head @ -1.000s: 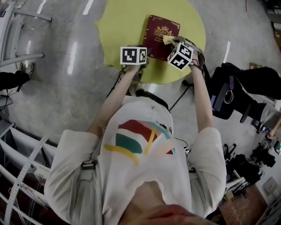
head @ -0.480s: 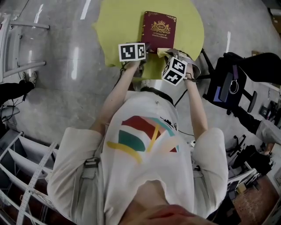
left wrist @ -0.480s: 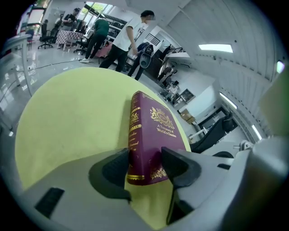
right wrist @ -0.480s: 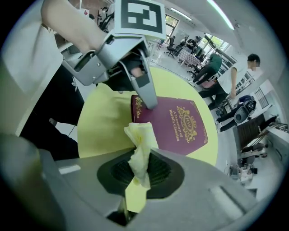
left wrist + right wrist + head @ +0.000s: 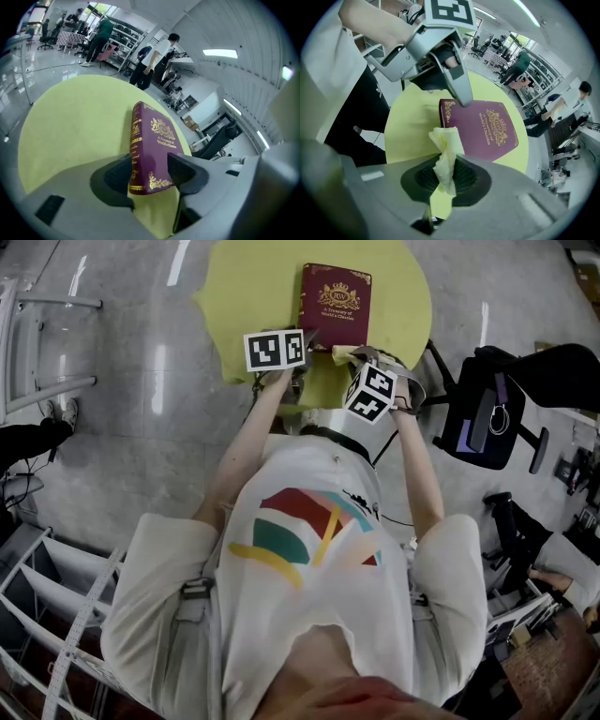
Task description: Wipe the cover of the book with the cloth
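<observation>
A maroon book with gold print lies flat on the round yellow table. My left gripper is shut on the book's near spine corner; in the left gripper view the book sits between the two pads of the left gripper. My right gripper is shut on a crumpled pale yellow cloth just off the book's near edge. In the right gripper view the cloth sticks up from the right gripper, short of the book, while the left gripper presses the book's corner.
A black office chair stands close to the table's right. A white metal frame is on the floor at the left. The left gripper view shows several people standing far behind the table.
The right gripper has drawn the cloth back across the cover, from mid-book to just off the near edge. The left gripper has stayed on the book's corner.
</observation>
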Available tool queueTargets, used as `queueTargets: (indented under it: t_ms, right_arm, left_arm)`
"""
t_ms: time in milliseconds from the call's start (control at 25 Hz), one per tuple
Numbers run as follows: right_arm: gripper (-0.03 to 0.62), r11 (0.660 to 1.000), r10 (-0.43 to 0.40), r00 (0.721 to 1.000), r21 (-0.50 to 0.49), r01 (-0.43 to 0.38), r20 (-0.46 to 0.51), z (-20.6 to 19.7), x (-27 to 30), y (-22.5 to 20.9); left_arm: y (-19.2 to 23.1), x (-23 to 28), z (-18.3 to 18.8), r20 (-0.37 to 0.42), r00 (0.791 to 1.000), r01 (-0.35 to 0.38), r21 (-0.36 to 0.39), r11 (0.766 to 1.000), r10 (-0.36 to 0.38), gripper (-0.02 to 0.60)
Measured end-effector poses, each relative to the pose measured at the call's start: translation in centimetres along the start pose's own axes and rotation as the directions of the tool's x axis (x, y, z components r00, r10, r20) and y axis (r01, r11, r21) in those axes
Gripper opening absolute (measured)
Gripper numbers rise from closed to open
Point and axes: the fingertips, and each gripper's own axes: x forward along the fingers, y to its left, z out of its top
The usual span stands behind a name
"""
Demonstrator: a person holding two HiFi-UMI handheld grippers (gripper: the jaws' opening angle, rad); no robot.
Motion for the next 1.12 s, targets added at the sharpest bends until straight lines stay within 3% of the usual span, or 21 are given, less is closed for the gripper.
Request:
queueTargets:
  t_ms: [240,280,320,400,680,920,1120]
  right_arm:
    - [0.031,0.998,-0.032,0.999,0.055,0.029,0.044,0.6,-1.9,-2.3]
    - [0.031,0.997,-0.052,0.997,0.064,0.048,0.058,1.1,-2.6,-3.2]
    - [0.031,0.995,-0.076,0.995,0.068,0.071,0.071,1.7,-3.4,-4.3]
    - [0.031,0.990,-0.127,0.988,0.066,0.122,0.088,2.8,-4.6,-6.5]
    - [0.031,0.971,-0.235,0.966,-0.010,0.238,0.105,7.2,-5.1,-14.5]
    - [0.031,0.977,-0.211,0.975,-0.023,0.213,0.070,9.7,-0.4,-18.6]
    - [0.031,0.982,-0.173,0.985,-0.082,0.172,0.002,10.3,3.8,-19.3]
  left_arm:
    - [-1.6,-3.6,3.6,0.113,0.991,0.069,0.024,0.997,-0.071,0.215]
    - [-1.7,-4.4,4.1,0.134,0.987,0.089,0.009,0.996,-0.089,0.155]
    - [-1.8,-5.1,4.6,0.157,0.982,0.105,-0.004,0.994,-0.103,0.056]
    - [-1.7,-6.5,5.5,0.204,0.972,0.120,-0.009,0.993,-0.116,0.021]
    - [-0.4,-11.1,7.4,0.336,0.939,0.067,0.046,0.997,-0.078,0.015]
    - [2.1,-13.2,6.9,0.357,0.934,-0.078,0.113,0.991,0.032,0.015]
    - [4.2,-14.4,5.3,0.374,0.925,-0.086,0.038,0.996,0.065,0.015]
